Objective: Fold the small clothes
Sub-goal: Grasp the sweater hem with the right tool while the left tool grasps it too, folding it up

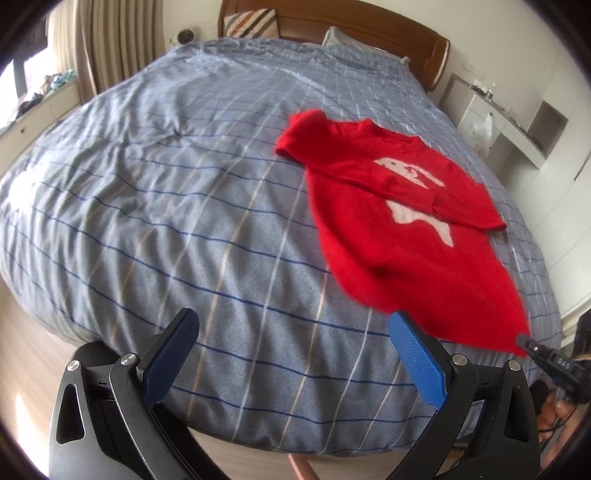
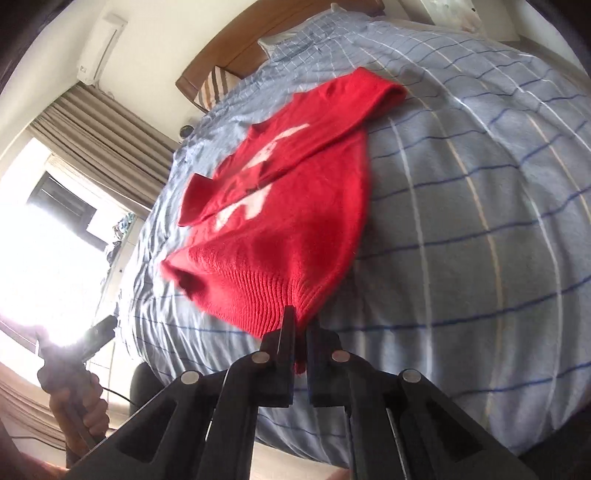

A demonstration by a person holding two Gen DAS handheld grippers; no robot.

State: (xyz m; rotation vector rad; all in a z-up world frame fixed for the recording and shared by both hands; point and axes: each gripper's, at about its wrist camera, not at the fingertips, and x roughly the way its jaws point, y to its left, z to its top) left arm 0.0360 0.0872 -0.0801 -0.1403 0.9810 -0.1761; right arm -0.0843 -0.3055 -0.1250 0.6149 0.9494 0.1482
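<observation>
On a wide bed, a small red sweater (image 1: pixel 399 221) lies flat while two hand-held grippers work at its near edge.

The right gripper (image 2: pixel 300 325) pinches the ribbed hem at one bottom corner, its jaws pressed together on the knit; the left gripper (image 1: pixel 291 354) hangs spread apart, holding nothing, near the other bottom corner. The sweater looks soft, light and limp, likely to sag and stretch, so the thicker hem and cuffs seem the best holds. One sleeve is folded across a white chest design. Beneath is a rumpled blue checked quilt (image 1: pixel 166 192), yielding rather than firm. Beyond stand a wooden headboard (image 1: pixel 369 33), striped pillow (image 1: pixel 251 24), curtains (image 2: pixel 103 129) and a bright window (image 2: pixel 44 266).
</observation>
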